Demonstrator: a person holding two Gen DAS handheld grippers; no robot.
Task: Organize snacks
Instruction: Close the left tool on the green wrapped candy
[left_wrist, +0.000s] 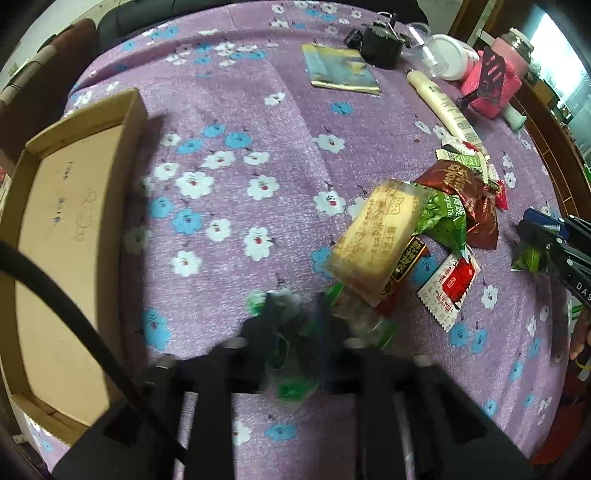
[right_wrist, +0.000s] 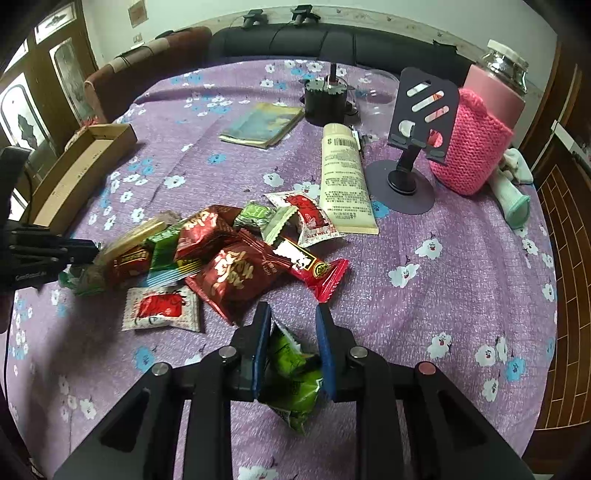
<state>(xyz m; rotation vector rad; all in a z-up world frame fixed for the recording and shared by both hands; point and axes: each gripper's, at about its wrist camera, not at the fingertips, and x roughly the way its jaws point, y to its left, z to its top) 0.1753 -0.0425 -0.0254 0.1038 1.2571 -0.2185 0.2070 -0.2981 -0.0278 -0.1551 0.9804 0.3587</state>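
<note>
Purple floral tablecloth (right_wrist: 443, 288), right gripper (right_wrist: 291, 314) angled down, jaws clamping green snack packet (right_wrist: 291, 384), left gripper (left_wrist: 295, 302) steeply down, jaws part-open, blurred.

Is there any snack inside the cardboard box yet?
No. The cardboard box shows only its bare brown bottom, and the snack pile lies on the tablecloth.

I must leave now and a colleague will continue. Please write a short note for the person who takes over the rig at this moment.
Right gripper: shut on a green snack packet, clear of the pile.
Left gripper: blurred, jaws apart around a green packet at the pile's near edge; grip not sure.
Cardboard box: at the left, nothing inside yet.
Snack pile: mixed wrappers loose on the purple cloth.
Done: nothing sorted. Left: move all snacks.
</note>
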